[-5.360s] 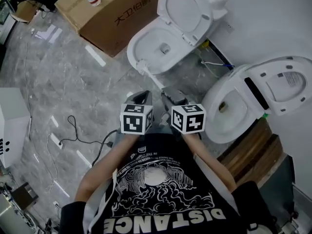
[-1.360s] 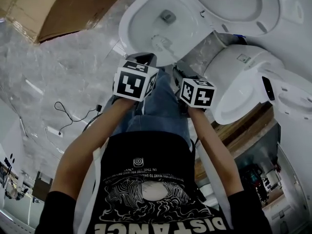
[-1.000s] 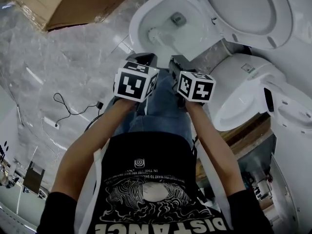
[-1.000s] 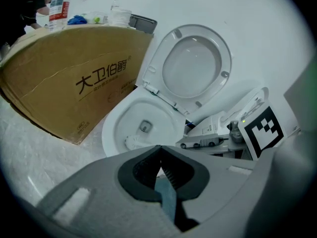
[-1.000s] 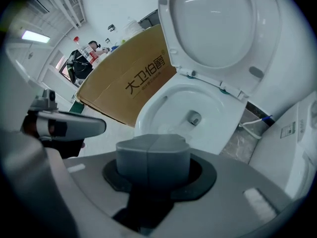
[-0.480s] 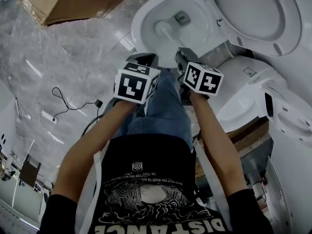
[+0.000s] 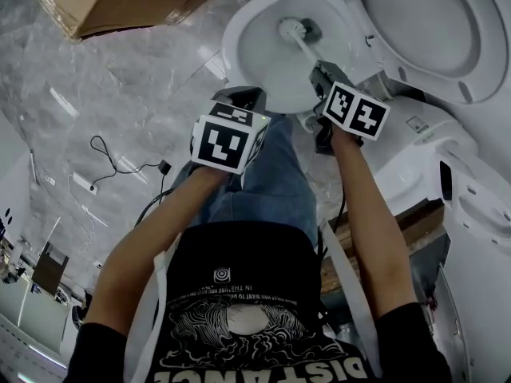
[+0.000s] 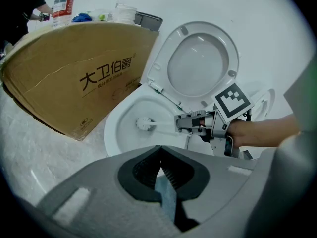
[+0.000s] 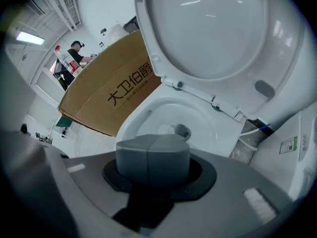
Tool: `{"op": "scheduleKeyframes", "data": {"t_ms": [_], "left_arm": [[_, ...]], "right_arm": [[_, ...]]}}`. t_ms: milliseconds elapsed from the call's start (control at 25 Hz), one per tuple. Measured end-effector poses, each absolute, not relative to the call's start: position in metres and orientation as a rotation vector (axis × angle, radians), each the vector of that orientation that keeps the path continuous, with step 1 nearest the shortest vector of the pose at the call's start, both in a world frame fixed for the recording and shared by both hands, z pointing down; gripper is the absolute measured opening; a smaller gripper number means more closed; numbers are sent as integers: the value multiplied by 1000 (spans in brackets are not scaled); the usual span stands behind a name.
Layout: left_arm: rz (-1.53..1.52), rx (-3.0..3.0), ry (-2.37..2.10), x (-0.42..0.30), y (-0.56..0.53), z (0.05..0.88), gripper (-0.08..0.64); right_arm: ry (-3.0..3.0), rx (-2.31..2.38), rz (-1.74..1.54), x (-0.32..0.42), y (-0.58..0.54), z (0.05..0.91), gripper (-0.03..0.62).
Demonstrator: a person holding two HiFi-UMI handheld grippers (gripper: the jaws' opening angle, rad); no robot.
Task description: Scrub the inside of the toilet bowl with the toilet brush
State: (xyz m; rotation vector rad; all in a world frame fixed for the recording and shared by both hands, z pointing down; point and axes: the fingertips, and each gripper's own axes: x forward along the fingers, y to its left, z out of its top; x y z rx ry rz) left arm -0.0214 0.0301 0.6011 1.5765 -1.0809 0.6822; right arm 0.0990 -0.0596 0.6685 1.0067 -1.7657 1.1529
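Observation:
A white toilet bowl stands open with its lid raised. The white toilet brush has its head down inside the bowl, beside the drain hole. My right gripper is over the bowl's near rim, shut on the brush handle. The left gripper view shows the brush head and the right gripper on the handle. In the right gripper view the brush head peeks past my right gripper. My left gripper hangs shut and empty in front of the bowl.
A large cardboard box lies on the marble floor left of the toilet. A second white toilet stands close on the right. A black cable trails on the floor. A person is far behind the box.
My right gripper has pushed forward over the bowl, moving the brush head from the near left wall to the drain. The left gripper has stayed in place.

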Motion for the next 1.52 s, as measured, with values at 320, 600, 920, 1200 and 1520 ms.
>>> {"op": "scheduleKeyframes", "data": {"t_ms": [320,600,920,1200,1520], "left_arm": [[725,1588,-1059,-16,28,602,-3],[755,1632,-1012,-2,26,600,-3],[782,1682,-959,16,29,597,-3],[780,1669,-971,8,36,600,-3],[747,1583,-1056,-24,46,605,-3]], "right_arm": [[-1742,1093,1139,131,-91,672,149],[-1699,1151,1166,160,-73,668,149],[-1665,1145,1226,170,-17,665,149],[-1705,1057,1274,140,14,669,149],[-1764,994,1258,106,-2,675,149]]}}
